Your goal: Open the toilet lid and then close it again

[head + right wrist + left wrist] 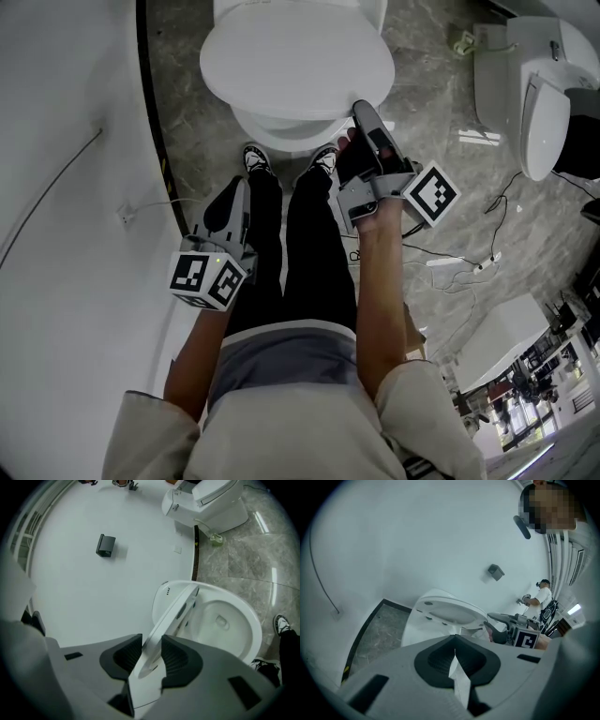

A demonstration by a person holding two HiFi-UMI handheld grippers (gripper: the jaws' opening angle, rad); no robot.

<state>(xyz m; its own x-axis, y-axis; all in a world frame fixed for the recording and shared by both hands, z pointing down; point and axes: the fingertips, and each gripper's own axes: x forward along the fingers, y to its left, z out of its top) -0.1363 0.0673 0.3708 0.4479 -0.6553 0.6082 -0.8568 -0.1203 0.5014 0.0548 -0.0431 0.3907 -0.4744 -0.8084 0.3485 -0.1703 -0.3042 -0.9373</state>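
1. Tool state: we find the right gripper (pixel 361 111) clamped on the front-right edge of the toilet lid (pixel 295 61), with the lid's thin rim pinched between both pads. The left gripper (pixel 232 202) has its jaws pressed together on nothing and hangs beside the person's leg, well apart from the toilet.

2. Location: the lid sits part-raised over the toilet bowl (pixel 229 620). Its hinge end is at the back of the toilet and its free end is lifted off the front rim.

3. Risk, slip: we judge the hold shallow, since only the lid's edge is between the pads. If the rim slides out, the lid falls and slams onto the bowl.

4. Risk, hinge strain: the lid swings in an arc. A straight pull, or a gripper that does not turn with the lid, would twist the rim in the pads or load the hinge sideways, because the grip is off-centre.

5. Risk, overshoot: pushed back too fast, the lid could strike whatever stands behind it at the back.

6. Orientation: the lid's long axis runs from the hinge at the back towards the front rim and the person's feet. It is tilted upward at the free end, and its underside faces the bowl.
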